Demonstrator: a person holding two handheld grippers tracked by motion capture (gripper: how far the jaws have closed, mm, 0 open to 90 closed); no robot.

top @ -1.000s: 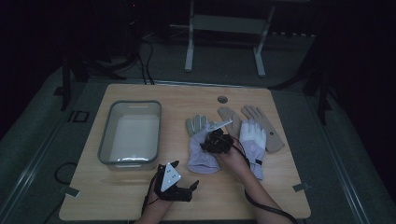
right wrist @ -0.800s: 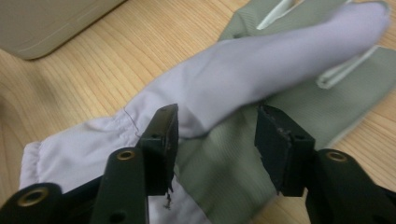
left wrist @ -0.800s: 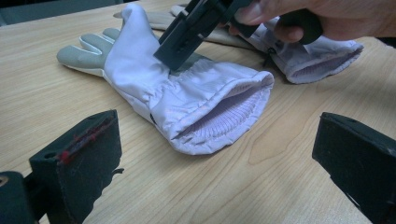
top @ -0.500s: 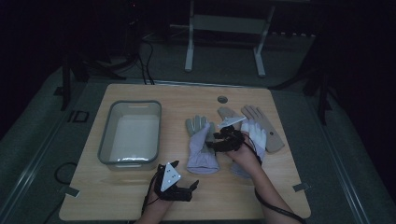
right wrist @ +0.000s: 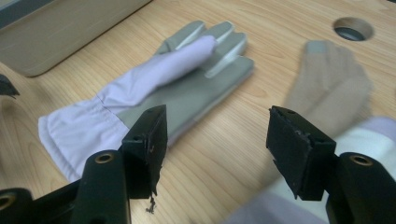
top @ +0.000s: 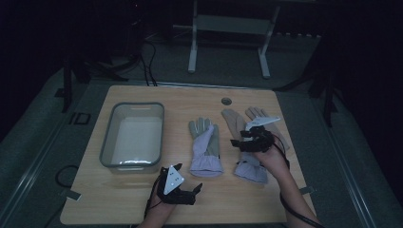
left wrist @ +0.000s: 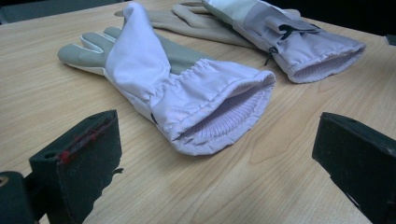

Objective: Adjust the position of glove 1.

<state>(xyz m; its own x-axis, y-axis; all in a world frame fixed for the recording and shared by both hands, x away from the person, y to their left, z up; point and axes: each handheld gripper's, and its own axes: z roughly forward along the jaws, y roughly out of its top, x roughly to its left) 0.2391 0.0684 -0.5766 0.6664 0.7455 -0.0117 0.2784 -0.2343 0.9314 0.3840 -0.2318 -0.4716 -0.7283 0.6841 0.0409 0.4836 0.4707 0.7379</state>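
Note:
Two lavender-and-grey gloves lie side by side on the wooden table. The left glove lies palm up with its lavender back folded over the grey palm. The right glove lies beside it, blurred in the right gripper view. My right gripper hovers over the right glove. Its jaws have just been opening and are open with nothing between them. My left gripper rests near the front edge, open, facing the left glove's cuff.
A grey plastic tray stands at the left of the table. A round cable hole sits near the far edge. A white stand and cables are on the floor beyond.
My right gripper has moved right and up, from the left glove to above the right glove, and its jaws have spread. The left gripper has stayed put.

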